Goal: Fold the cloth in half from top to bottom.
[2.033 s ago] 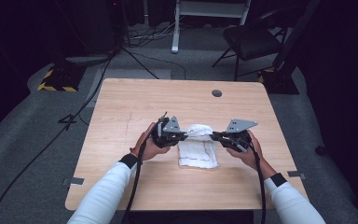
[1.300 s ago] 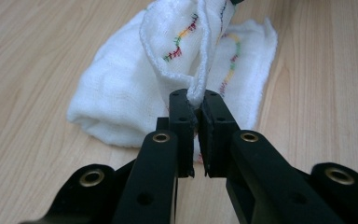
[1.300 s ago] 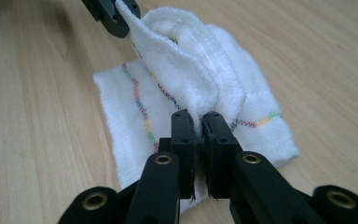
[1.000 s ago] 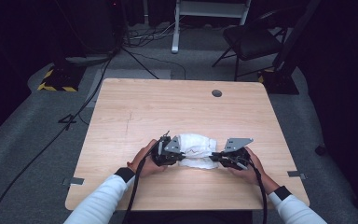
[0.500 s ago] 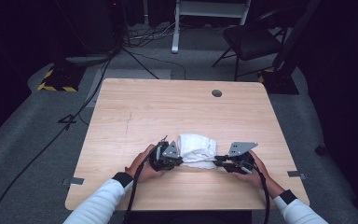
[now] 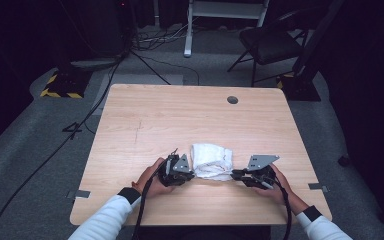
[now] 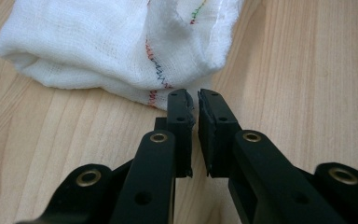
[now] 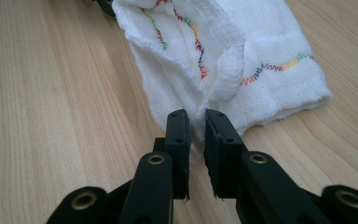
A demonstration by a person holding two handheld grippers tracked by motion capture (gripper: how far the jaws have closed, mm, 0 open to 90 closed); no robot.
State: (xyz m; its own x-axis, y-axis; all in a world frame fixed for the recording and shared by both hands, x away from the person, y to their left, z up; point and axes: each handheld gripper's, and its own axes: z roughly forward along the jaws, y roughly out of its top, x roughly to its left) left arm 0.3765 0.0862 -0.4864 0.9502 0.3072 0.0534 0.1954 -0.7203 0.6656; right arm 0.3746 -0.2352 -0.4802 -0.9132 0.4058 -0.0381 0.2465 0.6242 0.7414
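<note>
A white cloth with coloured zigzag stitching lies bunched and folded on the wooden table, between my two grippers. My left gripper sits at its left side. In the left gripper view the jaws are pinched together on the cloth's near hem. My right gripper is at the cloth's right side. In the right gripper view its jaws have just been closing, and a fold of the cloth is caught between them.
Both hands rest near the table's front edge. A round cable hole is at the table's far right. Beyond the table stand a dark chair, a white frame and a yellow-and-black striped base, with cables on the floor.
Two seconds ago the cloth lay wider and farther up the table. Both grippers have drawn it toward the front edge and it has bunched up. Since half a second ago little has moved.
</note>
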